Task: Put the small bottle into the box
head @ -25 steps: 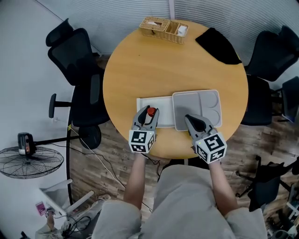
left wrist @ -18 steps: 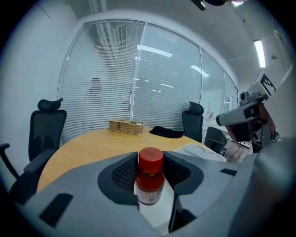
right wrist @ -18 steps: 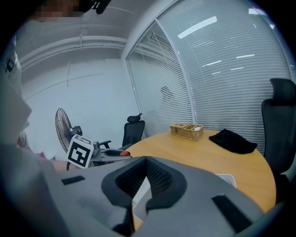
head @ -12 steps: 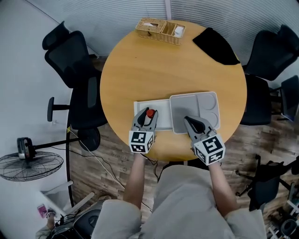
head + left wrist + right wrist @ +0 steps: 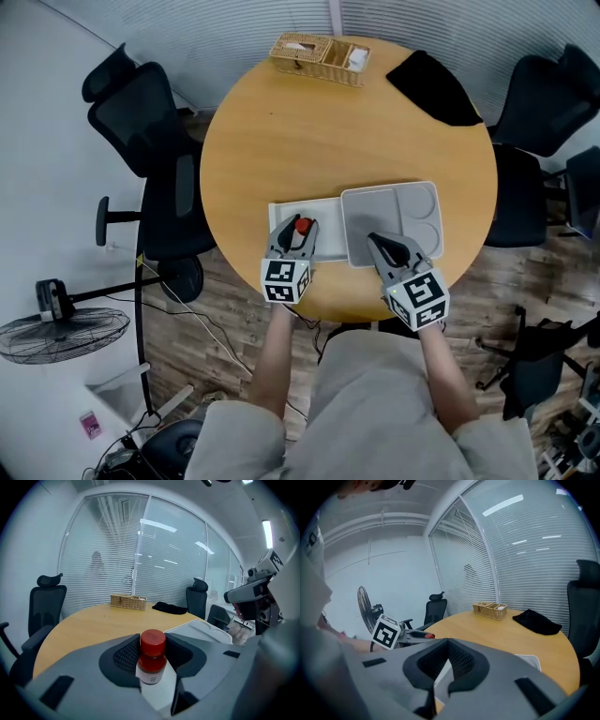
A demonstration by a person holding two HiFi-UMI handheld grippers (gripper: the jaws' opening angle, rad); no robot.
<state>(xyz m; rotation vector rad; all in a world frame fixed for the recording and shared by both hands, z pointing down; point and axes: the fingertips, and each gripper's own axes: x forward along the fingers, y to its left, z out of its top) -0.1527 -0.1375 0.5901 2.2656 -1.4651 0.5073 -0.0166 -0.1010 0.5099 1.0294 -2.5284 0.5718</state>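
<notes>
Wooden and round, the table (image 5: 337, 131) fills the head view, with a wicker basket (image 5: 321, 58) at its far edge and a black cloth (image 5: 436, 89) to the right of that. At the near edge a white tray (image 5: 284, 208) lies touching a grey box (image 5: 437, 202) with moulded compartments. The left gripper (image 5: 298, 231) hangs over the white tray, pinching a small bottle (image 5: 303, 225) whose red cap shows between its fingertips. The right gripper (image 5: 375, 240) points onto the near part of the grey box. Black office chairs (image 5: 141, 103) stand on both sides of the table, and a floor fan (image 5: 66, 323) stands on the floor at lower left.

In the left gripper view the small bottle (image 5: 152, 660) stands upright between the ribbed pads, which clamp it on both sides just below the cap. The white tray shows beneath it. The grey box (image 5: 201, 629) lies just to the right, so the bottle is outside it. The right gripper shows at the right edge of this view.

In the right gripper view the jaws are pressed together at their tips with nothing held; a sliver of the box shows through the slit below. To the left, the left gripper's marker cube (image 5: 386, 632) and the bottle's red cap (image 5: 425, 633) are visible.
</notes>
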